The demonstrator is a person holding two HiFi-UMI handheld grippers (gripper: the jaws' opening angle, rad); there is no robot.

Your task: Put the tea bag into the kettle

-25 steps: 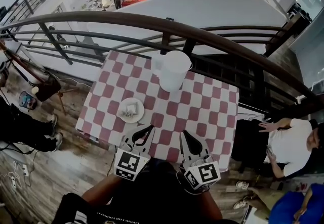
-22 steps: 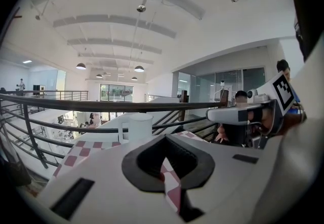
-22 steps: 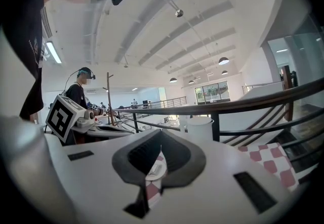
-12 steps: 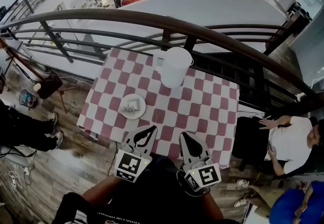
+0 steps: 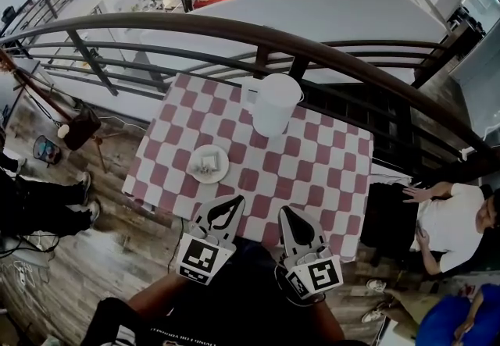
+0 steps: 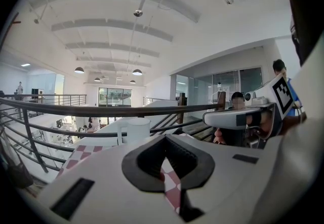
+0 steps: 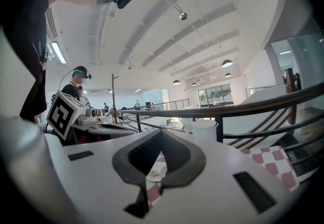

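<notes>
The white kettle [image 5: 275,105] stands with its lid on at the far edge of the red-and-white checked table [image 5: 312,173]. It also shows in the left gripper view as the kettle [image 6: 137,129] and in the right gripper view as the kettle [image 7: 205,131]. A small white plate [image 5: 209,164] at the table's left holds the tea bag [image 5: 205,169]. My left gripper [image 5: 237,199] and right gripper [image 5: 286,212] hover side by side over the near edge, both shut and empty. Between the right gripper's [image 7: 161,132] jaws the plate [image 7: 156,171] peeks through. The left gripper [image 6: 164,137] points toward the kettle.
A dark metal railing [image 5: 258,40] curves just behind the table, with a drop to a lower floor beyond. A seated person [image 5: 445,219] is close to the table's right side. A bag on a stand [image 5: 78,127] and another person's legs [image 5: 47,208] are at the left.
Both grippers have drifted slightly at the table's near edge and stay shut and empty. The plate, tea bag and kettle have not moved.
</notes>
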